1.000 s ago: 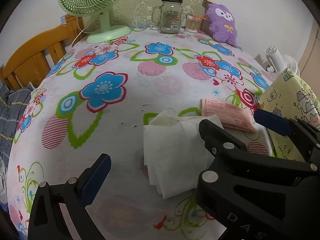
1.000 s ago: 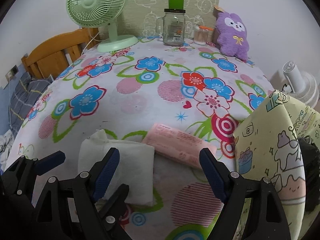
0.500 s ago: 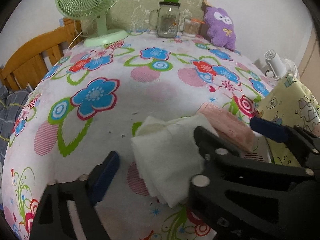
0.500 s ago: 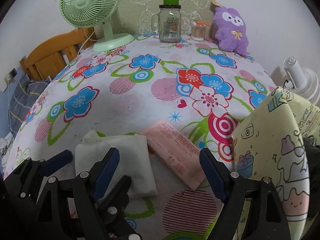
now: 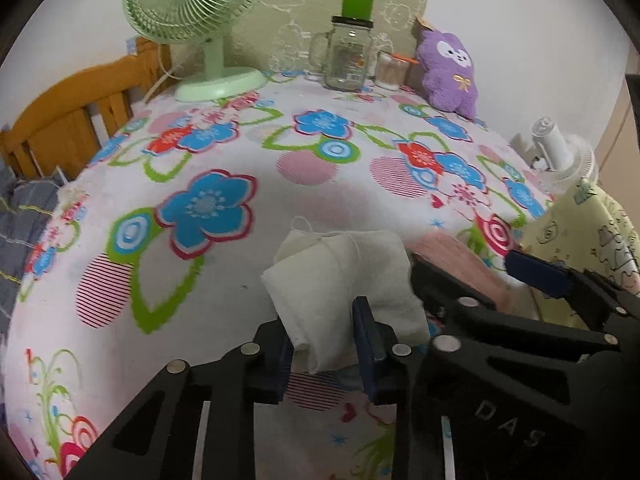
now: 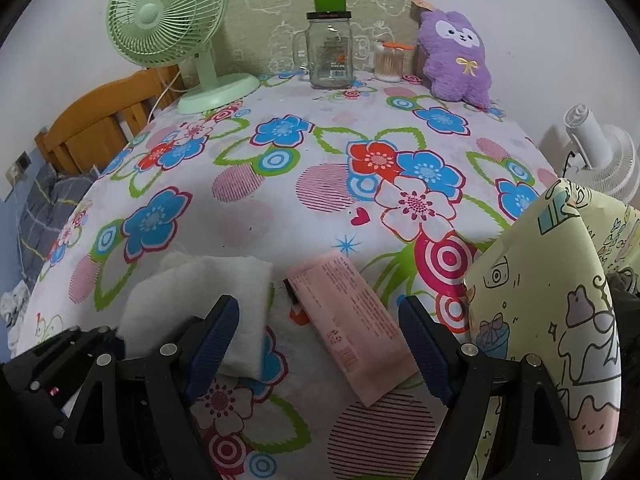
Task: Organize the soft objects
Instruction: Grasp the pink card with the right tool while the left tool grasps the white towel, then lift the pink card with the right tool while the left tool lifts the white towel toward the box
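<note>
The raised letters "DAS" stand on the black plastic body of the right claw (image 5: 460, 264), at five o'clock in the left wrist view. Print on the flat pink packet (image 6: 352, 324) and the clear glass jar's label (image 6: 334, 60) is too small to read.

The tablecloth (image 6: 280, 216) is white, printed with blue and red flowers, green leaf outlines, pink striped circles and red-and-white ring targets. At lower centre of the left wrist view a white folded cloth (image 5: 344, 272) sits between blue pads (image 5: 362, 332) on black gripper arms. The flat packet (image 6: 352, 320) at lower centre of the right wrist view is pale pink with small dark print. At the right edge, a pale yellow bag (image 6: 548, 300) carries dark-outlined cartoon doodles. Along the top stand a mint green fan (image 6: 168, 20), a clear glass jar (image 6: 330, 56) with a black lid and bright green cap, and a purple plush toy (image 6: 456, 60) with a white face and gold bow. The chair back (image 6: 96, 120) at left is orange-brown wood.
</note>
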